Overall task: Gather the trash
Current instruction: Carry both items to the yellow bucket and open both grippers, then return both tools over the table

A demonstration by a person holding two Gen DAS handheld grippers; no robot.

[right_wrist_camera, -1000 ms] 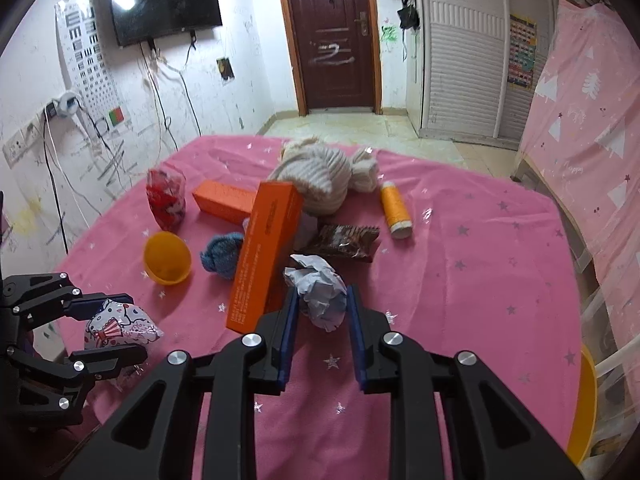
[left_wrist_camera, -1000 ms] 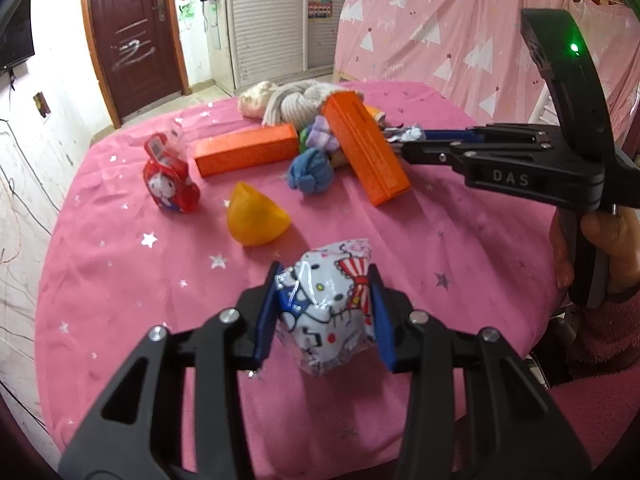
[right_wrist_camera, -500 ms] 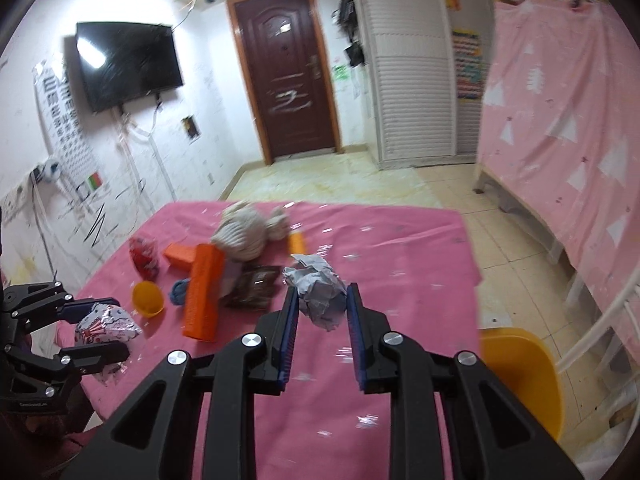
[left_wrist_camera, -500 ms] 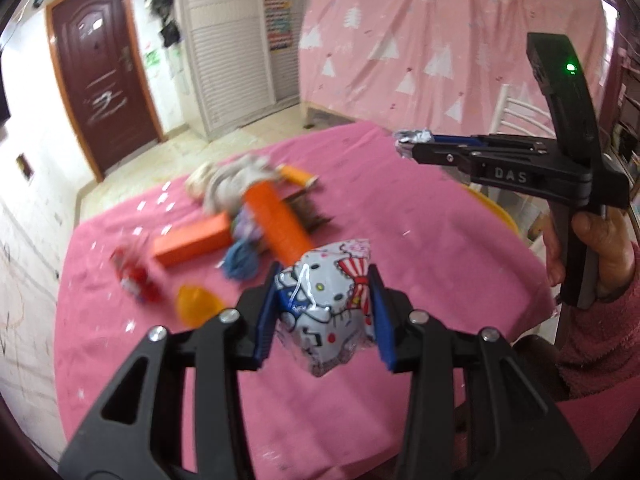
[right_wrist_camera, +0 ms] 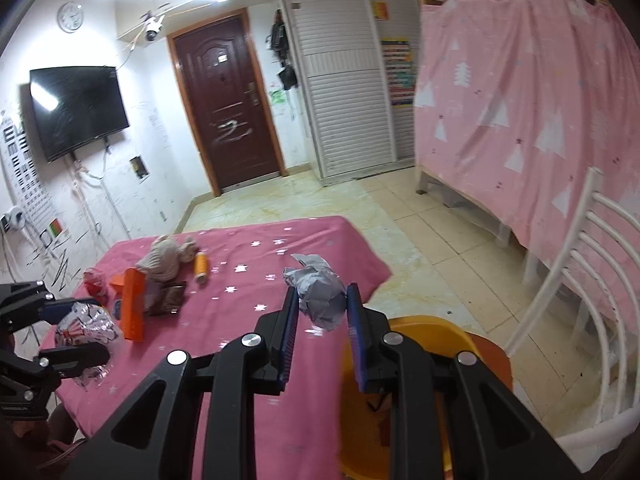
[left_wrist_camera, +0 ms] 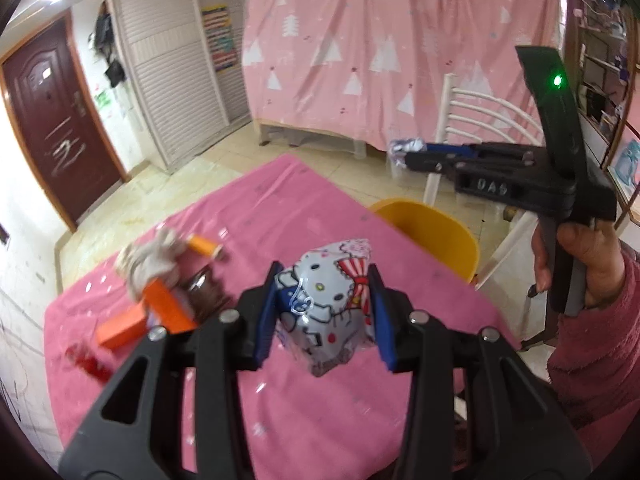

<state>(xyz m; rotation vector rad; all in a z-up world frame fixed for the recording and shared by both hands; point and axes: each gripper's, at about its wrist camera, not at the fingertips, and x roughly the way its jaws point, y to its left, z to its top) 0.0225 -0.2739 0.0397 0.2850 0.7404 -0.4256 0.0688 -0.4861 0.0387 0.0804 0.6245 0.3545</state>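
Note:
My left gripper [left_wrist_camera: 325, 312] is shut on a shiny cartoon-cat wrapper [left_wrist_camera: 326, 304] and holds it in the air above the pink table [left_wrist_camera: 280, 224]. My right gripper [right_wrist_camera: 322, 324] is shut on a crumpled grey paper ball [right_wrist_camera: 320, 292], raised near the table's right edge. Just below and right of it is a yellow bin [right_wrist_camera: 424, 344], which also shows beyond the table in the left wrist view [left_wrist_camera: 432, 232]. From the left wrist view the right gripper [left_wrist_camera: 404, 152] hangs high at right with paper at its tip. From the right wrist view the left gripper [right_wrist_camera: 76, 332] carries its wrapper at far left.
On the table lie two orange boxes [right_wrist_camera: 134, 304], a beige cloth bundle [right_wrist_camera: 166, 258], an orange tube [right_wrist_camera: 200, 266], a dark wrapper [right_wrist_camera: 172, 296] and a red packet [right_wrist_camera: 96, 282]. A white chair [right_wrist_camera: 580, 300] stands right of the bin. A pink curtain [right_wrist_camera: 520, 100] hangs behind.
Both grippers have risen and swung to the right, away from the pile of objects, each keeping its piece of trash. The yellow bin and the white chair have come into view.

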